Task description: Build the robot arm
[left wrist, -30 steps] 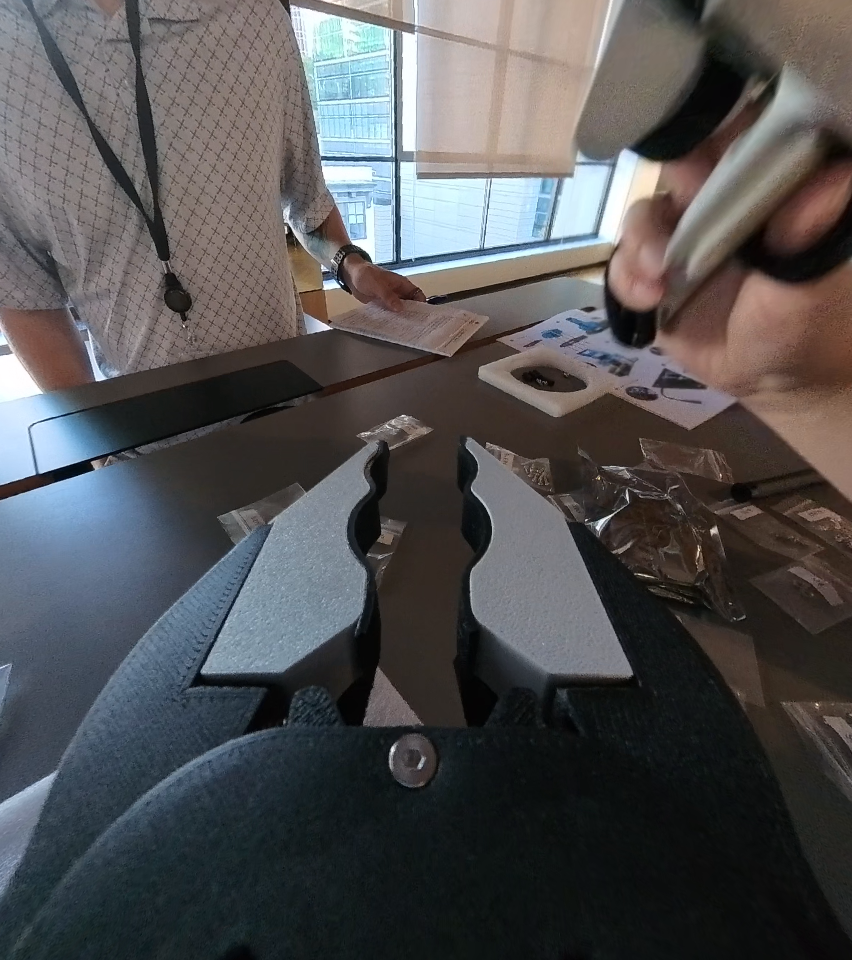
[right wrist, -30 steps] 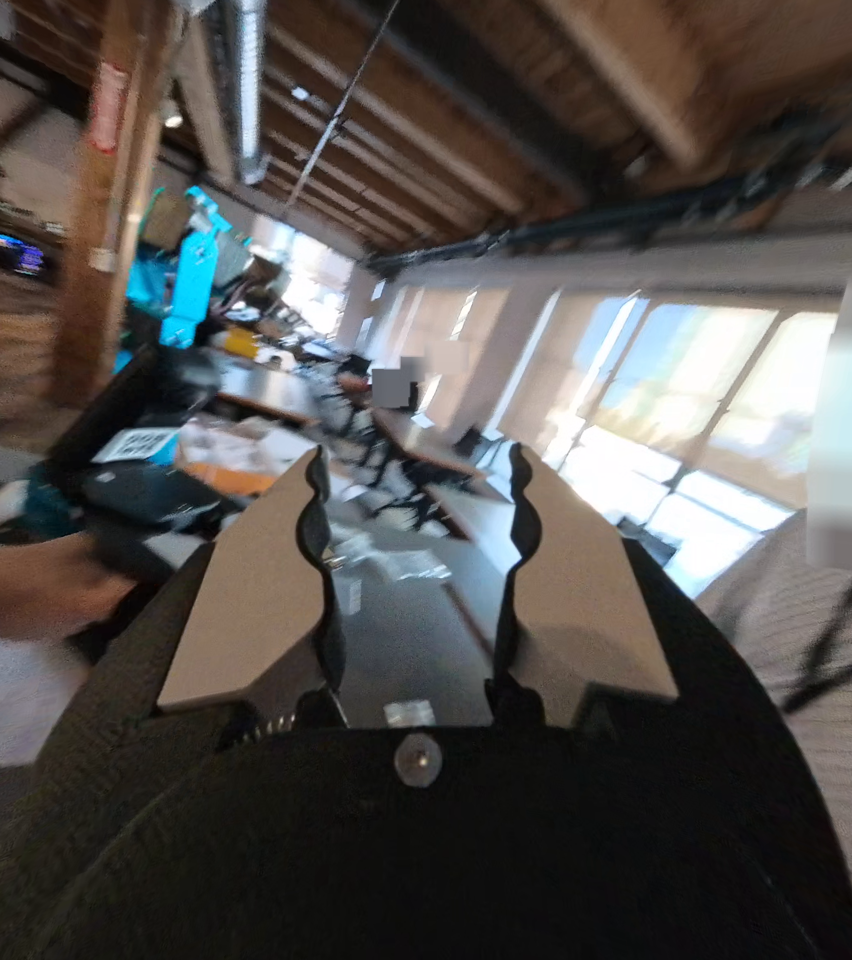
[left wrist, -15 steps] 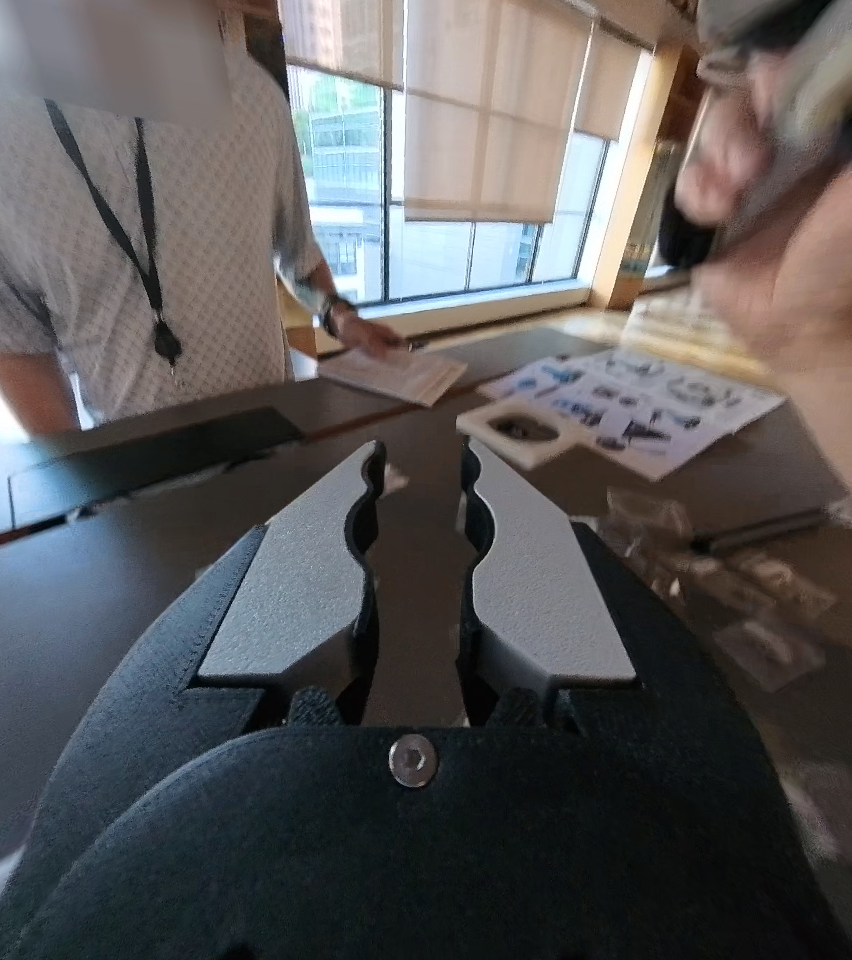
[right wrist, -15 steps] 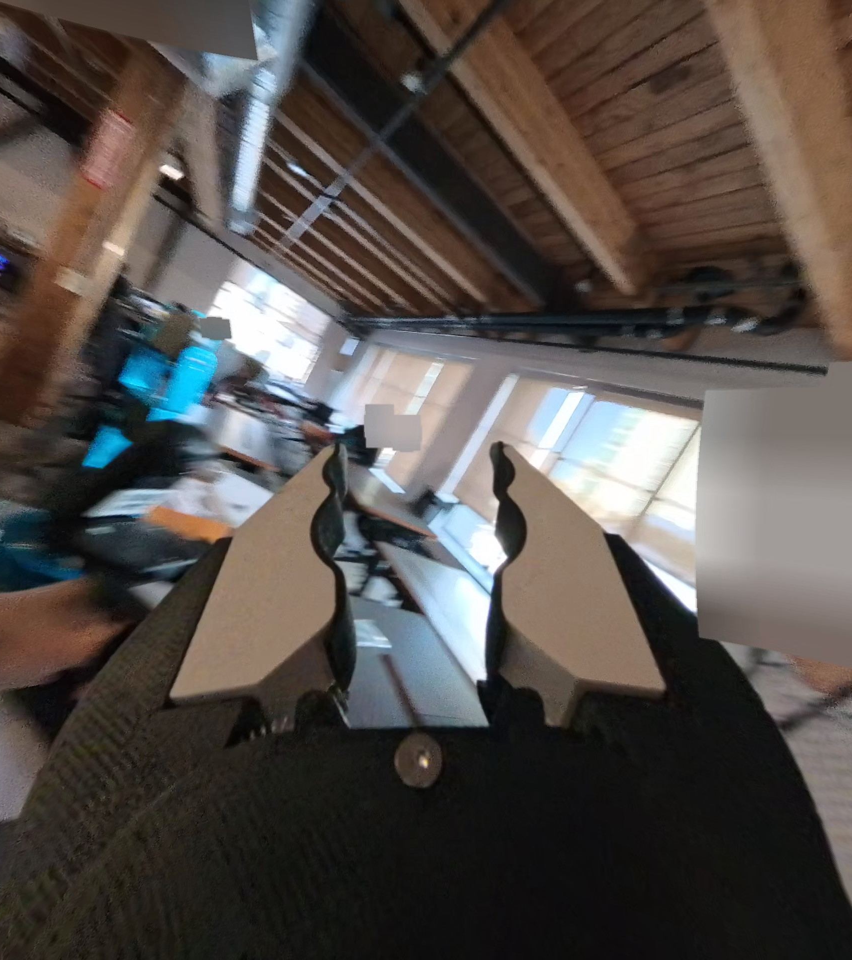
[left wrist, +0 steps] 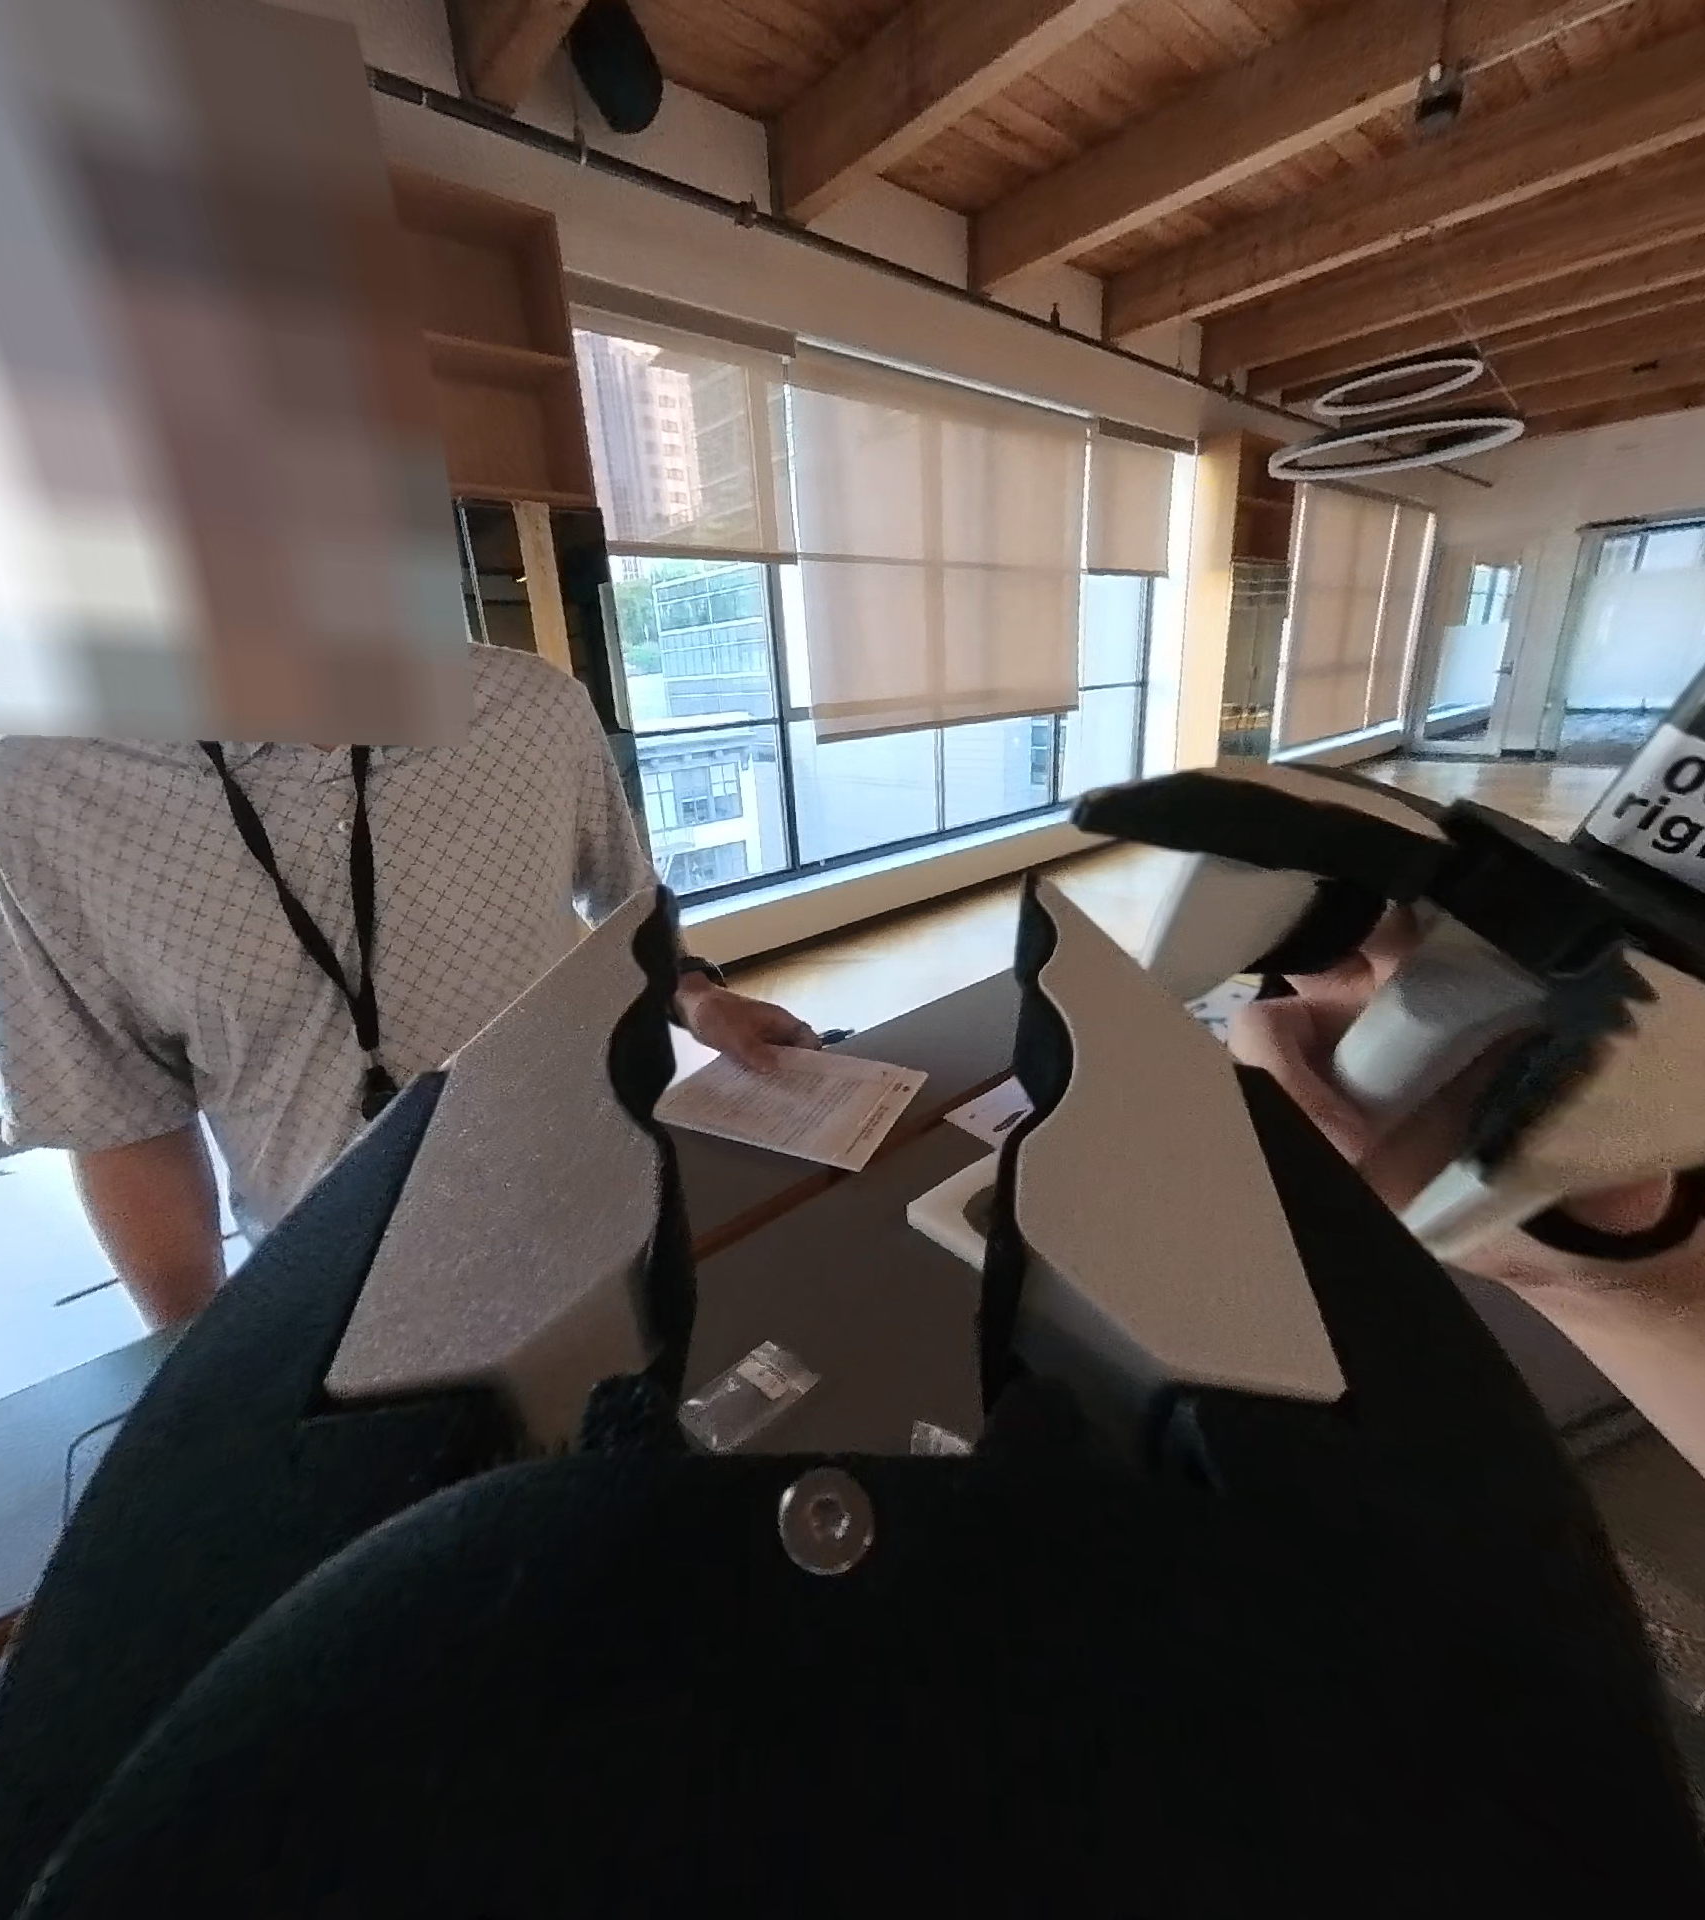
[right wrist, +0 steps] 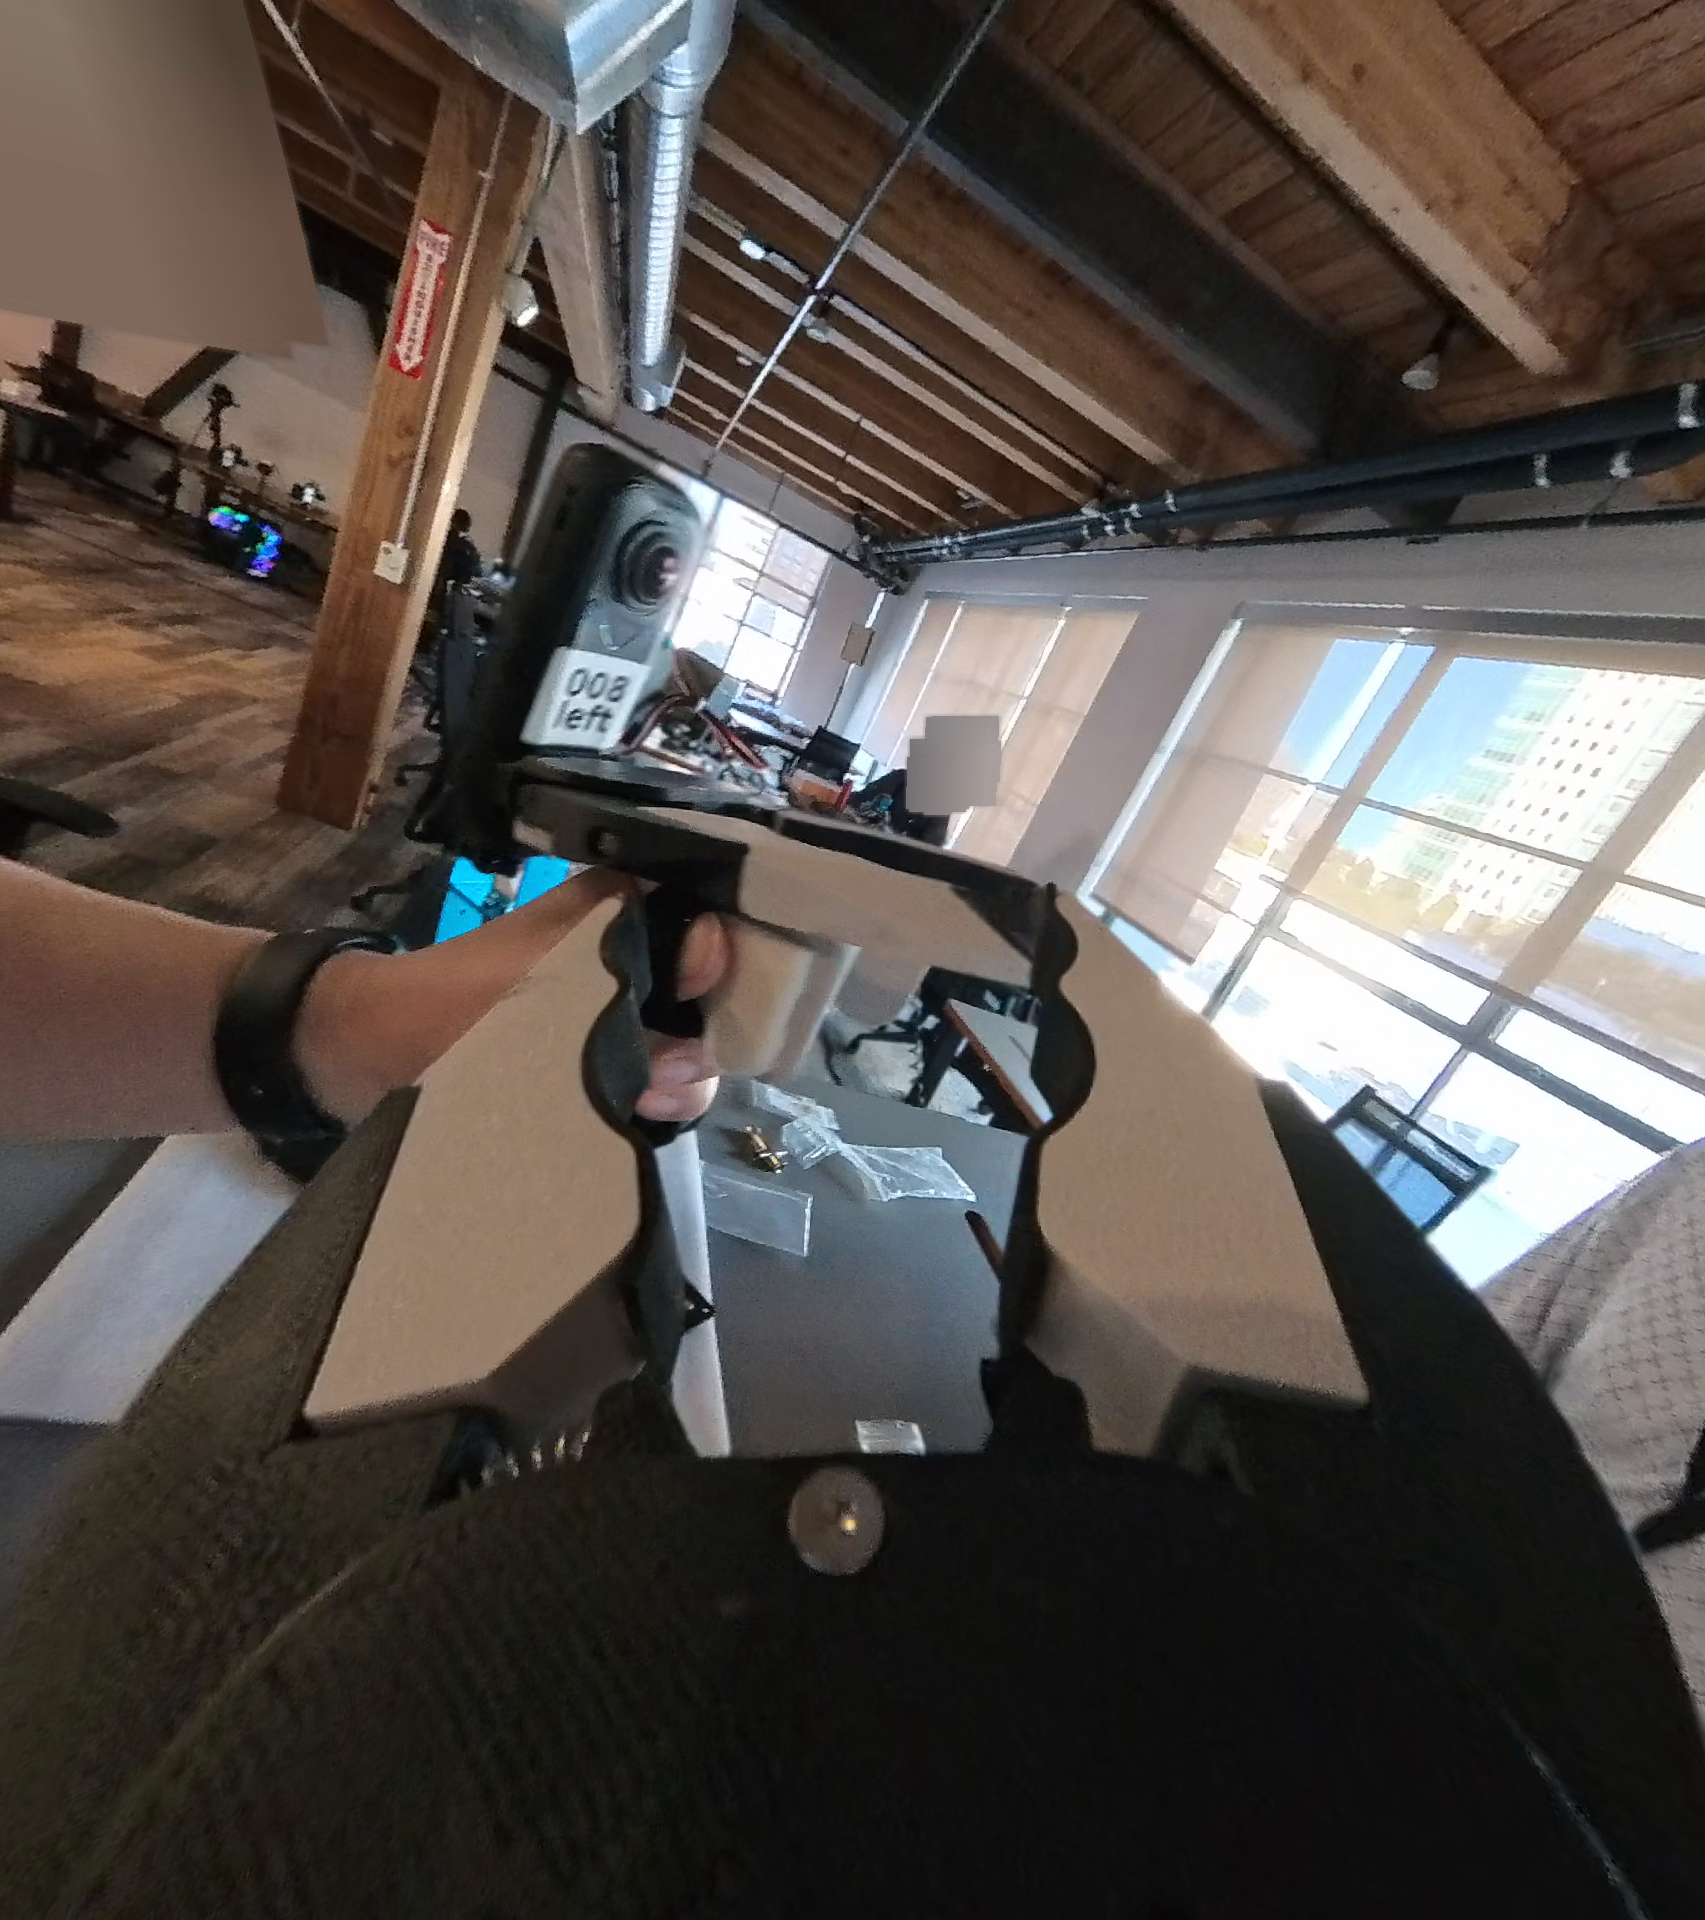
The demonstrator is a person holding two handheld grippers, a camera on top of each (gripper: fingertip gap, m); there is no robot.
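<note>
Both grippers are raised clear of the table [left wrist: 806,1278], so neither touches anything. Left gripper [left wrist: 840,940]: fingers parted by a clear gap, nothing between them; it points level across the table, which puts the small clear bags [left wrist: 749,1382] just beyond its base and, farther off, a paper sheet [left wrist: 806,1107] under the hand [left wrist: 739,1023] of a person [left wrist: 235,935] in a patterned shirt. To its right the right gripper shows side-on in a hand [left wrist: 1347,1081]. Right gripper [right wrist: 843,920]: fingers likewise well parted and empty; tilted upward, it takes in ceiling beams and windows. Only this view shows the left gripper's camera [right wrist: 635,566], the wristband [right wrist: 271,1039] on the arm holding it, and a brass part [right wrist: 760,1148] among bags [right wrist: 889,1158] on the table [right wrist: 827,1340]. Only the left view shows the sheet and a white block [left wrist: 952,1210] behind its right finger.
</note>
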